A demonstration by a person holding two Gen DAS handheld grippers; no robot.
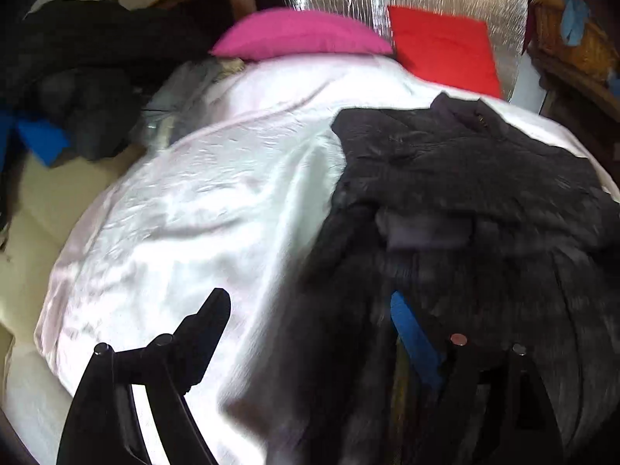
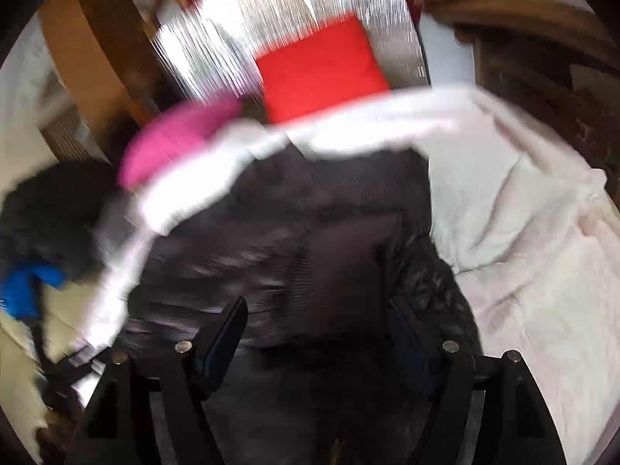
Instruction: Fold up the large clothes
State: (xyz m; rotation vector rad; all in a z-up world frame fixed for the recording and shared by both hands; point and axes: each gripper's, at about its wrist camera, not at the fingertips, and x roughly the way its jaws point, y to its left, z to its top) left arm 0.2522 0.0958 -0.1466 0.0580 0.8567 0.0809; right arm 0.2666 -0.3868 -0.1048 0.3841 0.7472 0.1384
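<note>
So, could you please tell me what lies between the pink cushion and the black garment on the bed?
Only the white satin sheet lies between the pink cushion and the black garment. The stretch is otherwise bare, as the left wrist view shows.

I count one black jacket (image 1: 484,178), one white sheet (image 1: 201,193), one pink cushion (image 1: 298,33), one red cushion (image 1: 445,48).

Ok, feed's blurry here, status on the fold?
Both claws, left and right, open, nothing gripped. Dark jacket crumpled on the white sheet, unfolded. Pillows clear.
</note>
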